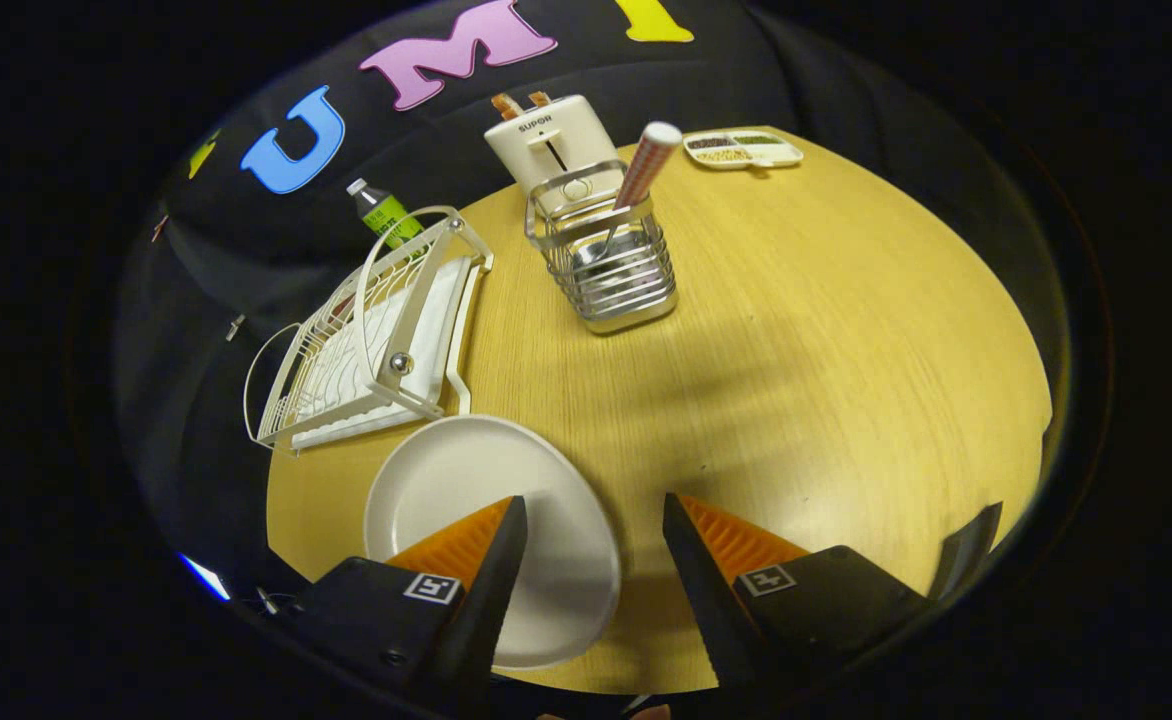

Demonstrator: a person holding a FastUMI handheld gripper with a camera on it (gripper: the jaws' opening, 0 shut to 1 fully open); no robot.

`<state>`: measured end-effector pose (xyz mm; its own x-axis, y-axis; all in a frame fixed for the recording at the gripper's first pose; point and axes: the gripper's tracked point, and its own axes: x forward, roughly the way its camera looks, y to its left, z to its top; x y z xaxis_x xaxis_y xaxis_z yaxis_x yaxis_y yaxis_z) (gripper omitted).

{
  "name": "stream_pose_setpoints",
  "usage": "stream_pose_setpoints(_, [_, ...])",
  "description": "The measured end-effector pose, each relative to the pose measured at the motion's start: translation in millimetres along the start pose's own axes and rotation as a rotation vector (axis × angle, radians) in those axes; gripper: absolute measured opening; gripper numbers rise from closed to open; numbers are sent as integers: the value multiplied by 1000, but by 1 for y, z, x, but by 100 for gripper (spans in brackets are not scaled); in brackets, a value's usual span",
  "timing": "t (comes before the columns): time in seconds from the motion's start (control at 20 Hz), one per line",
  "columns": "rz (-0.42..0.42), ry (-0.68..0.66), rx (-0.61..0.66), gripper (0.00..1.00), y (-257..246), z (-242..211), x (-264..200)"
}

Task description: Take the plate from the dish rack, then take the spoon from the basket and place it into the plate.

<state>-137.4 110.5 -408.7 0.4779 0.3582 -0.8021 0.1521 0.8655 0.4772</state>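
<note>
— What's on my tabletop (796, 330) from here?

— I see the plate (466, 490) flat, partly under the left finger of my gripper (594, 535), whose fingers stand apart with nothing between them. The dish rack (376, 335) sits just beyond the plate, a bottle (384, 212) behind it.

— And the spoon (636, 180)?

— In the basket (611, 270), right of the rack, with a toaster (551, 140) behind and a divided tray (743, 148) farther right.

- The table (796, 330) is brightly and evenly lit from above; the backdrop stays dark.
- Soft shadows fall across the wood ahead of the gripper (594, 512), whose fingers stand apart.
- Glare glints on the wire basket (611, 270).
- Fisheye bending curves the table's rim; focus is sharp centrally and softer toward the rim.
</note>
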Motion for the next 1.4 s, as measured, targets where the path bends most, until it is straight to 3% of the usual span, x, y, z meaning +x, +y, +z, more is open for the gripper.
stream_pose_setpoints(0.2, [-52,-209,-146,86,-12,92,-40])
stream_pose_setpoints(0.35, [-78,-255,-308,86,-18,137,-41])
stream_pose_setpoints(0.5, [-68,-225,-367,85,-19,148,-28])
stream_pose_setpoints(0.8, [-38,-138,-343,58,-20,148,8])
stream_pose_setpoints(0.9, [-18,-116,-295,55,-17,149,20])
stream_pose_setpoints(1.0, [-25,-94,-250,45,-17,151,24])
stream_pose_setpoints(1.05, [-19,-92,-224,28,-15,153,24])
stream_pose_setpoints(1.15, [19,-70,-207,20,-9,152,27])
stream_pose_setpoints(1.4, [-4,-117,-290,12,-8,165,10])
